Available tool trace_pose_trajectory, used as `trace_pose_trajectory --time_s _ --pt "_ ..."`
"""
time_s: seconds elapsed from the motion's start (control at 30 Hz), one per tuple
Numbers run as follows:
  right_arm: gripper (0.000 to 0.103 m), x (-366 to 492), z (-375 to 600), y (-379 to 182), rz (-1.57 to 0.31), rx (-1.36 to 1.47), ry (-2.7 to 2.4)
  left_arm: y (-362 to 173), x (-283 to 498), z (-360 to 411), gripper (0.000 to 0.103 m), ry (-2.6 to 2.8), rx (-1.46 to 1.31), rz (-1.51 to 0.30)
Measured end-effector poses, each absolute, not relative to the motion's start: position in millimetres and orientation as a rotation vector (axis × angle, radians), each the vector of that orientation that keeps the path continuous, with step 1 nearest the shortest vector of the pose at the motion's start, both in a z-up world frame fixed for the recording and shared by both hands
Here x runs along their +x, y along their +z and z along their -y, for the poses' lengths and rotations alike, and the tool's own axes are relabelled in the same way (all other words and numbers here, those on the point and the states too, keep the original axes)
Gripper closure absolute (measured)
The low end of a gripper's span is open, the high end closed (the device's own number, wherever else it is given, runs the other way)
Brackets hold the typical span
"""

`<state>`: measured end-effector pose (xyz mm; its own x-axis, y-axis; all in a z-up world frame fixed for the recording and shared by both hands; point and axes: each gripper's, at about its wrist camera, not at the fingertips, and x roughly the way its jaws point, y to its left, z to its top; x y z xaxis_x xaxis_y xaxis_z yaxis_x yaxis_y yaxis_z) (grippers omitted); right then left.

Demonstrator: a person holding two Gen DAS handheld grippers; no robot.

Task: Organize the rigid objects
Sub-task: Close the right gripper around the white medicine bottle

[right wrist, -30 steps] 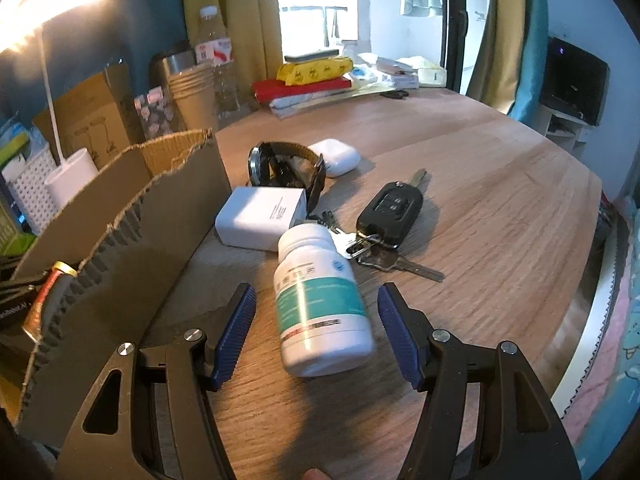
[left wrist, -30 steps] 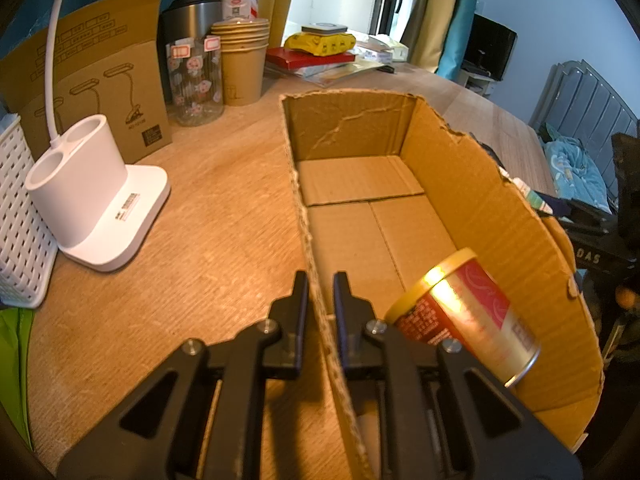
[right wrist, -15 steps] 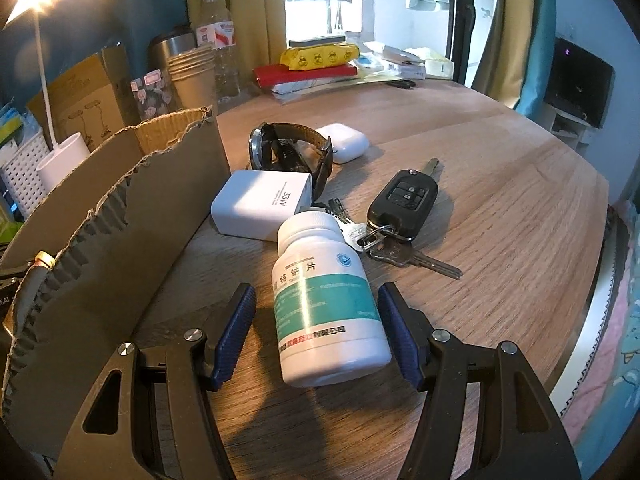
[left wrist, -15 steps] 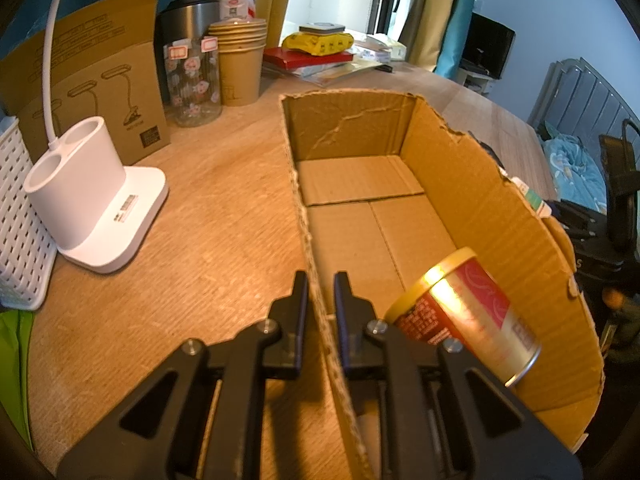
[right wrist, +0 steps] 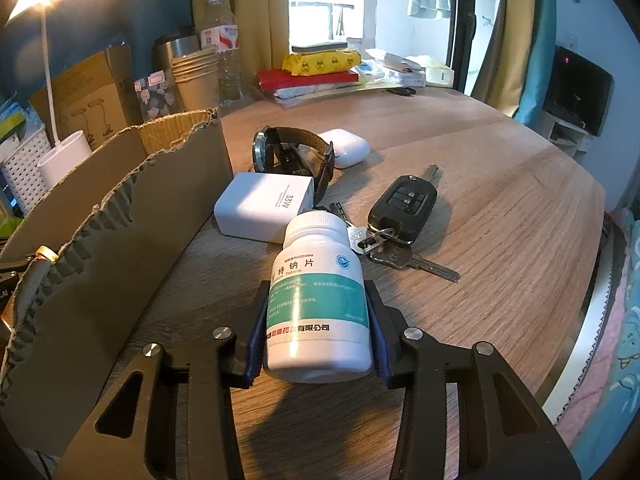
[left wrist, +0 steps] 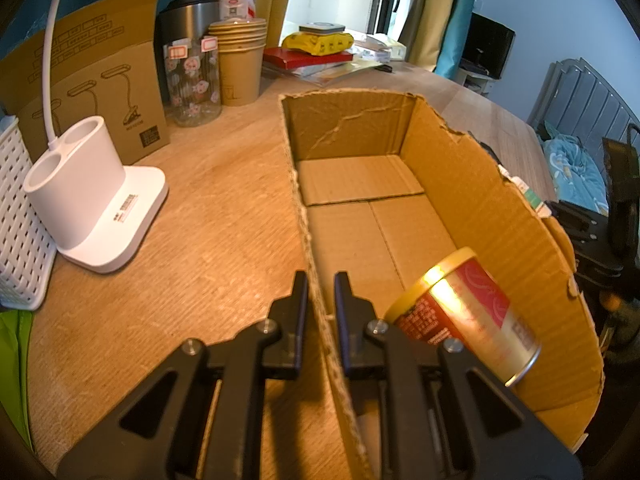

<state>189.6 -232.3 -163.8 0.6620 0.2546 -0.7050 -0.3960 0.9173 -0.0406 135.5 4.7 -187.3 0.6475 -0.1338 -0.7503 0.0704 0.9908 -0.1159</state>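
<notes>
My right gripper (right wrist: 318, 328) clamps the pill bottle (right wrist: 318, 300) just beside the cardboard box (left wrist: 472, 200); my left gripper (left wrist: 320, 292) seems pinched on the box's wall.

The cardboard box (left wrist: 472, 200) sits on the table (left wrist: 208, 208). A can (left wrist: 464, 316) lies in the box, at its near end, against the right wall. Left of the box stands the lamp base (left wrist: 92, 204), with a basket (left wrist: 20, 224) further left. Behind the box stand paper cups (left wrist: 240, 68) and a jar (left wrist: 194, 80). Right of the box lie a charger (right wrist: 264, 206), a watch (right wrist: 294, 156), an earbud case (right wrist: 346, 148), a car key (right wrist: 404, 204) and a pill bottle (right wrist: 318, 304).
</notes>
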Motion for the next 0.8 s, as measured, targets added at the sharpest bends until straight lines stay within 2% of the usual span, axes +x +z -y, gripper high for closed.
trace_pose_trajectory --time_s 0.8 --pt "0.058 163 231 -114 -0.648 -0.158 0.393 -187 135 -5 0.089 -0.116 -0.079 -0.859"
